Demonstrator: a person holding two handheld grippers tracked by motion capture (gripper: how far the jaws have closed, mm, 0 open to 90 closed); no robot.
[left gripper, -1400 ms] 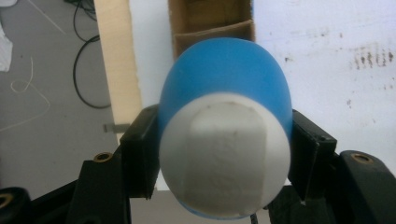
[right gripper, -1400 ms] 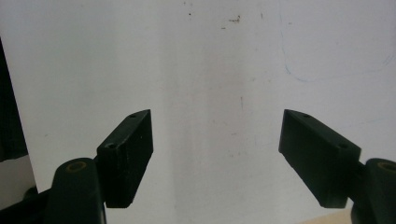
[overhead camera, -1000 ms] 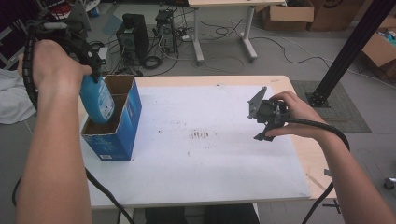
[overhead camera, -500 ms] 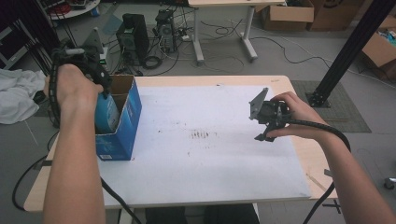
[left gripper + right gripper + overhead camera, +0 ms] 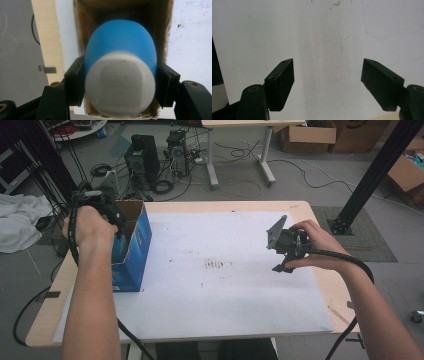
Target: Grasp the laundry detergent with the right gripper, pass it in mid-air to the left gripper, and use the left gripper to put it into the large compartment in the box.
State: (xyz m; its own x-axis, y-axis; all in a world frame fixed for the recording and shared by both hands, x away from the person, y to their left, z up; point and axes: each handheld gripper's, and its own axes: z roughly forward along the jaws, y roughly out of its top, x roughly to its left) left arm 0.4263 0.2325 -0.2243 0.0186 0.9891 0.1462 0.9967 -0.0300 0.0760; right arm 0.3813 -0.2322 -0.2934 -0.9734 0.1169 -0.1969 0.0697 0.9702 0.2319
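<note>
**Blue bottle going into the box at the table's left edge**

Left gripper (image 5: 120, 82) has its jaws clamped on a blue bottle (image 5: 120, 42) with a white cap (image 5: 120, 90), one jaw on each side just behind the cap. In the left gripper view the bottle points bottom-first into the open top of a cardboard box (image 5: 80, 32), brown inside walls around it on all sides. Whether the bottle's bottom touches the box floor: cannot tell, hidden.

High view: the blue box (image 5: 134, 251) stands upright near the left edge of the table (image 5: 300, 210), on the left rim of the white sheet (image 5: 225, 295) covering most of the top. The left hand (image 5: 89, 227) and its gripper sit right over the box opening; the bottle is mostly hidden by the hand there.

Right gripper (image 5: 328, 82) has its jaws apart, nothing between them, pointing at bare white sheet. In the high view the right hand (image 5: 312, 242) holds it near the right edge of the table, well apart from the box. A patch of small dark marks (image 5: 215, 265) lies on the sheet between the two hands.
</note>
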